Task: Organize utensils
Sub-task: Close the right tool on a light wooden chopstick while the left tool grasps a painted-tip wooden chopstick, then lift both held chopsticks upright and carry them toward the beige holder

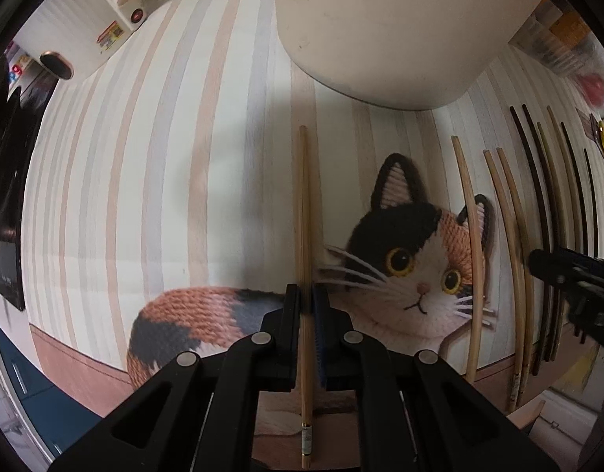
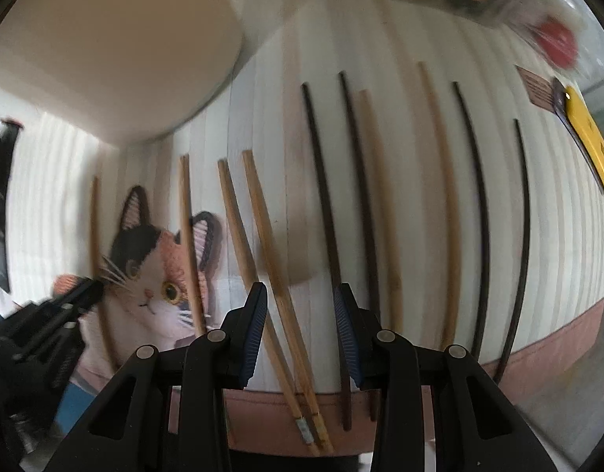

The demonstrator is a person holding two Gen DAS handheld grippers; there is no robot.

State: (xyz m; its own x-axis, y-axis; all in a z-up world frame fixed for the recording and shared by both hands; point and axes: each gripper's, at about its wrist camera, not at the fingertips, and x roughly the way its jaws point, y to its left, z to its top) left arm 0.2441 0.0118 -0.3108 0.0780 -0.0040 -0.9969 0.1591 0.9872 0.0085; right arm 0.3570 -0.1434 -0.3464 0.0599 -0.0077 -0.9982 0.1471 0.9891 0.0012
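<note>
In the left wrist view, the left hand-held gripper points down at the desk, which has a striped mat with a cat picture on it. Its jaws are pressed together on one light bamboo chopstick, which lies straight along the stripes, just left of the cat's face and below a large cream container. The pinch sits low on the stick, toward its thick labelled end, so the thin end will probably drop when the stick is lifted. To do this step well, the person should lift slowly and keep the stick level, and not let it swing into the container wall.

In the right wrist view, which is a little blurred, the right hand-held gripper stands spread, and its pads touch nothing. Between the jaws lie two light chopsticks, close together and slightly slanted; a dark chopstick runs right next to the right jaw. The gripper should centre on one light stick before it closes, otherwise it may catch both, or nudge the dark one. Further right, more dark and light sticks lie side by side and apart from each other. All are thin and smooth, and they will probably roll easily.
</note>
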